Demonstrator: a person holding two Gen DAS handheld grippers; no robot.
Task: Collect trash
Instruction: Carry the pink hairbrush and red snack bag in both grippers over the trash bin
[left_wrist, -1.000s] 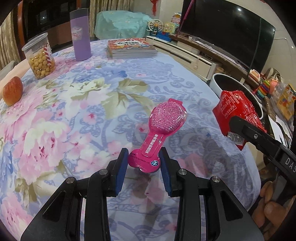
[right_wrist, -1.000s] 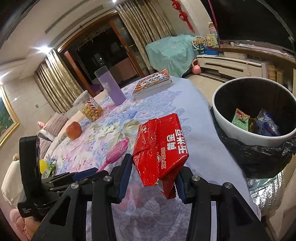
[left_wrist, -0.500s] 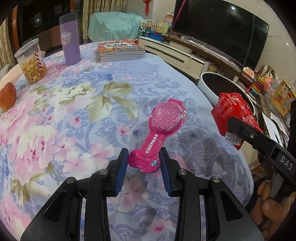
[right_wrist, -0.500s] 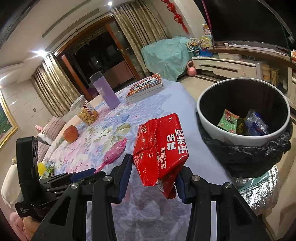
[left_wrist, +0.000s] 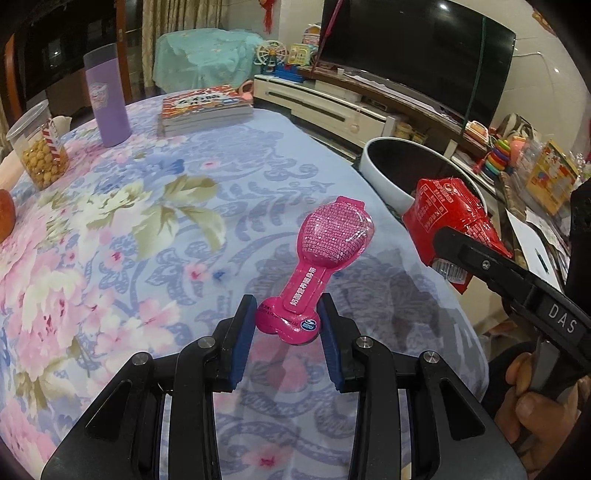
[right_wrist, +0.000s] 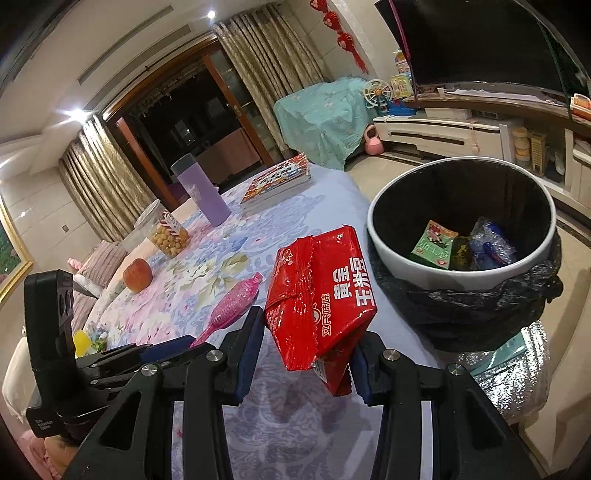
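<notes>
My left gripper is shut on the narrow end of a pink spoon-shaped wrapper, held up above the floral tablecloth. My right gripper is shut on a red snack bag, which stands up between the blue pads. In the left wrist view the same red snack bag hangs to the right of the pink wrapper, in front of the white trash bin. From the right wrist the trash bin, lined with a black bag, stands just past the table edge with several wrappers inside.
On the table stand a purple tumbler, a jar of yellow balls, a stack of books and an apple. A TV and low cabinet run behind the bin. A hand holds the right gripper.
Both grippers have drifted toward the table edge with their loads still held. The bin now sits nearer and larger in both views.
</notes>
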